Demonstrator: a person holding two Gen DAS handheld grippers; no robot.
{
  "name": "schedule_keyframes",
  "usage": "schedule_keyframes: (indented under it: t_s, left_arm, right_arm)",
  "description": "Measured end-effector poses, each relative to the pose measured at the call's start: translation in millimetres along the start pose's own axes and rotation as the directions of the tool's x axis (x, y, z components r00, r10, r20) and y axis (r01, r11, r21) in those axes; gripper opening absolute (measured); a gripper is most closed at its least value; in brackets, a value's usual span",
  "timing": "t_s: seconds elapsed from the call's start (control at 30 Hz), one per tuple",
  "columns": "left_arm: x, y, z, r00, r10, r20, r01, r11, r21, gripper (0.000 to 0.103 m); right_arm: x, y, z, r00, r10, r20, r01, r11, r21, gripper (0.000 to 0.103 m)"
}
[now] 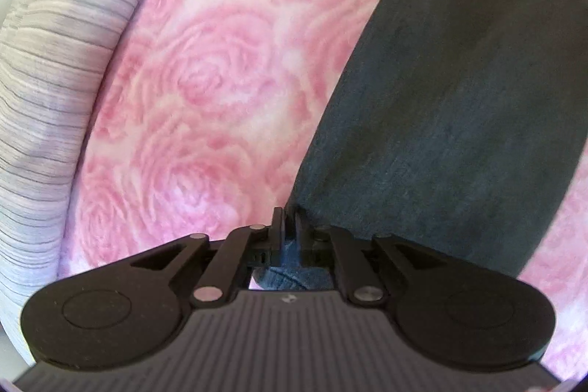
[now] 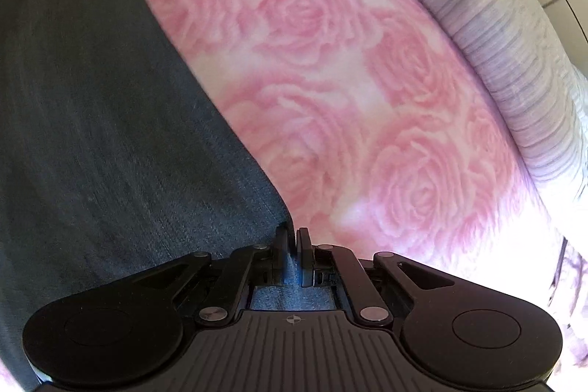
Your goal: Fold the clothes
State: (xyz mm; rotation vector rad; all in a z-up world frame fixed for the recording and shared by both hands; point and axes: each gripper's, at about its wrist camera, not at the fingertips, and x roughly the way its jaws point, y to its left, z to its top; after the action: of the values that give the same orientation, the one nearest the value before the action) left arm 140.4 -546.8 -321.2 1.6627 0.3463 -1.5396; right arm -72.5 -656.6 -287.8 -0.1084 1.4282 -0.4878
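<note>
Denim, dark jeans (image 1: 441, 98) lie flat on the rose-print bed cover (image 1: 220, 79); soft yet weighty. Both the left gripper (image 1: 288, 230) and right gripper (image 2: 292, 245) pinch its corners.

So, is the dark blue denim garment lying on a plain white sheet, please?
No, the dark blue denim garment lies on a pink rose-patterned blanket.

One dark blue-grey garment (image 1: 441, 90) fills the right of the left wrist view and the left of the right wrist view (image 2: 92, 116). One pink rose-printed blanket (image 1: 220, 79) lies under it. One grey striped cover (image 1: 47, 61) runs along the outer edge. Two grippers show, one per view (image 1: 288, 219) (image 2: 293, 239).
</note>
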Motion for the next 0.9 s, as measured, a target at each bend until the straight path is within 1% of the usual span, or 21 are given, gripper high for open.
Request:
schedule_keyframes:
  t_s: [0.03,0.07,0.1,0.13,0.17,0.2,0.23,0.27,0.33,0.4,0.47,0.5,0.53,0.57,0.6,0.63,0.7,0.77,0.87,0.9]
  left_arm:
    - [-1.9,1.6,-1.9,1.0,0.019,0.0,-0.019,1.0,-0.008,0.017]
    - [-3.8,3.2,-3.8,0.999,0.038,0.001,-0.038,0.999,-0.016,0.03]
    - [-6.8,5.3,-7.8,0.998,0.057,-0.005,-0.057,0.998,-0.02,0.035]
    - [-10.9,7.9,-13.9,0.997,0.074,-0.017,-0.075,0.997,-0.019,0.035]
    - [-16.6,9.8,-21.8,0.996,0.091,-0.025,-0.091,0.996,-0.02,0.036]
    - [-23.8,11.0,-31.4,0.994,0.105,-0.029,-0.106,0.994,-0.023,0.035]
    - [-31.0,12.2,-41.0,0.992,0.12,-0.033,-0.121,0.992,-0.026,0.034]
    - [-39.0,6.3,-49.3,0.992,0.124,-0.022,-0.125,0.992,-0.009,0.034]
    - [-56.6,-18.4,-63.5,0.993,0.113,0.027,-0.115,0.991,0.065,0.032]
    - [-74.2,-43.2,-77.8,0.992,0.098,0.075,-0.108,0.985,0.138,0.032]
    - [-86.1,-70.0,-90.8,0.99,0.078,0.113,-0.102,0.969,0.226,0.033]
    - [-84.1,-86.3,-95.7,0.991,0.067,0.118,-0.099,0.952,0.289,0.033]
    - [-78.8,-98.9,-99.1,0.992,0.058,0.111,-0.092,0.939,0.331,0.033]
    - [-70.7,-108.2,-101.3,0.994,0.054,0.092,-0.084,0.931,0.354,0.033]
    - [-61.8,-114.3,-103.4,0.996,0.05,0.071,-0.072,0.931,0.357,0.033]
    - [-52.7,-117.0,-106.3,0.997,0.043,0.057,-0.06,0.94,0.335,0.033]
    - [-45.5,-120.2,-111.6,0.996,0.045,0.078,-0.066,0.95,0.305,0.032]
    - [-47.5,-119.5,-112.6,0.996,0.045,0.082,-0.068,0.954,0.292,0.031]
    - [-55.5,-112.6,-110.4,0.998,0.019,0.059,-0.034,0.967,0.253,0.032]
    - [-58.6,-110.9,-109.4,0.998,0.02,0.055,-0.032,0.971,0.236,0.032]
  right_arm:
    - [-0.2,2.2,1.2,1.0,-0.017,-0.007,0.017,1.0,-0.018,0.003]
    - [-2.1,3.1,2.2,0.999,-0.04,-0.01,0.039,0.999,-0.029,0.015]
    - [-6.0,2.7,3.5,0.997,-0.072,-0.011,0.071,0.997,-0.03,0.039]
    - [-12.5,1.1,4.1,0.995,-0.102,-0.004,0.102,0.995,-0.013,0.048]
    - [-19.9,-0.7,4.2,0.992,-0.125,0.007,0.125,0.992,0.011,0.056]
    - [-28.2,-2.5,3.9,0.991,-0.133,0.018,0.132,0.99,0.045,0.056]
    - [-37.3,-1.5,3.9,0.992,-0.125,0.029,0.122,0.989,0.083,0.056]
    - [-46.3,1.7,4.3,0.993,-0.113,0.042,0.107,0.987,0.118,0.056]
    - [-63.0,11.4,4.9,0.994,-0.085,0.066,0.072,0.981,0.18,0.056]
    - [-74.9,31.5,4.6,0.996,-0.044,0.083,0.025,0.975,0.221,0.057]
    - [-81.5,56.9,3.4,0.996,-0.002,0.087,-0.02,0.97,0.243,0.057]
    - [-82.6,70.4,2.1,0.996,0.017,0.083,-0.037,0.969,0.245,0.057]
    - [-83.8,83.8,0.9,0.996,0.035,0.08,-0.054,0.967,0.248,0.057]
    - [-84.2,95.9,-0.6,0.996,0.05,0.071,-0.066,0.966,0.251,0.057]
    - [-82.7,103.4,-3.5,0.996,0.061,0.059,-0.074,0.961,0.266,0.057]
    - [-80.0,108.1,-7.5,0.996,0.072,0.047,-0.082,0.954,0.289,0.057]
    - [-74.2,113.9,-17.1,0.995,0.097,0.021,-0.098,0.933,0.346,0.057]
    - [-67.2,110.1,-30.6,0.991,0.132,-0.01,-0.115,0.896,0.428,0.057]
    - [-66.3,96.3,-49.1,0.984,0.174,-0.036,-0.123,0.81,0.573,0.057]
    - [-68.2,93.2,-53.6,0.983,0.177,-0.045,-0.115,0.792,0.6,0.057]
